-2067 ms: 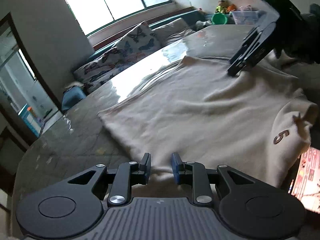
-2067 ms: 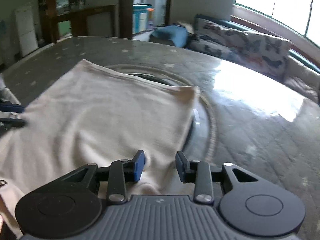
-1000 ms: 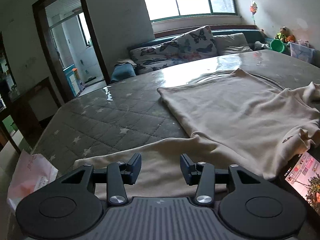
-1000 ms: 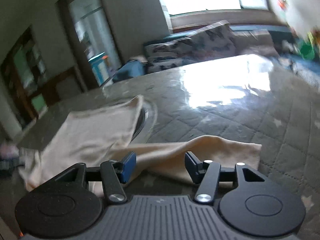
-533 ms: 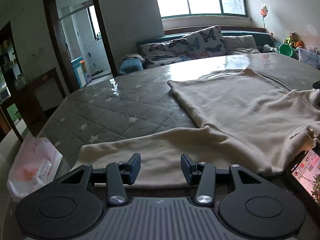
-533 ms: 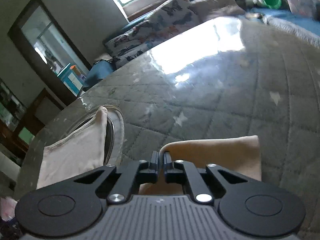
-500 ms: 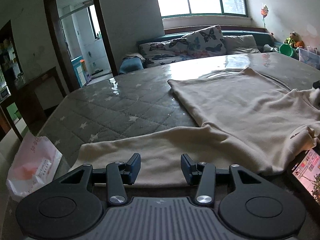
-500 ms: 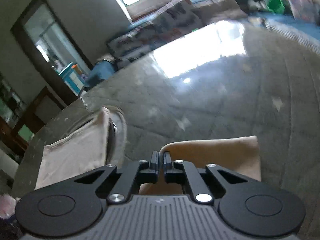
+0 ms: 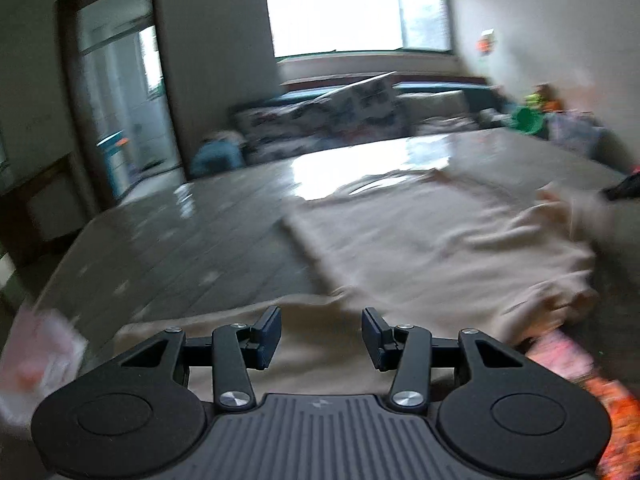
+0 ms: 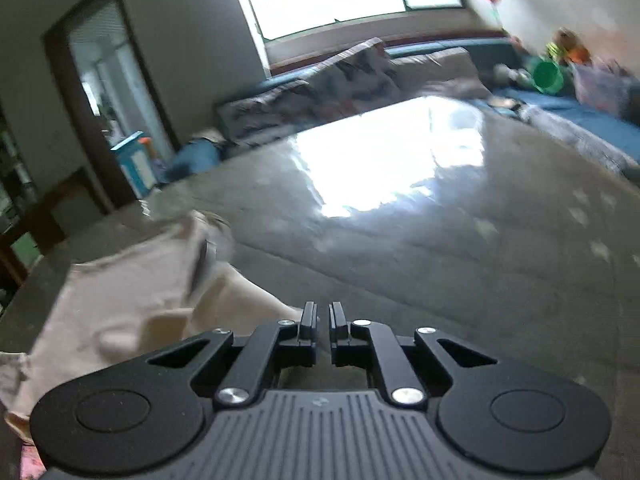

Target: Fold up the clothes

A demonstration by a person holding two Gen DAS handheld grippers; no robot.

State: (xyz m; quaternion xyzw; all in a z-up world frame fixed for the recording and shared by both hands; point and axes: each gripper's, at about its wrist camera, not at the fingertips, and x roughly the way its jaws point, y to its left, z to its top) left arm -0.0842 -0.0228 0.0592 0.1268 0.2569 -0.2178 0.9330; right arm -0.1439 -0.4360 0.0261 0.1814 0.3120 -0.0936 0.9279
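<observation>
- Beige top lies rumpled on the table — one sleeve stretches under the left gripper, jaws wide apart, nothing held.
- Grey quilted table, glossy under the window; sofa behind.
- Right gripper — jaws nearly closed; the slit between them looks empty, top to its left.

Your cream sweatshirt is soft, matt knit cloth, rumpled at the right of the left wrist view. The table cover under it looks like quilted fabric with a slick, glossy sheen that mirrors the window in the upper middle. Your left gripper and right gripper are matt black plastic with ribbed bases and small shiny metal rivets. At lower left, the pink bag looks like thin, crinkled plastic.
</observation>
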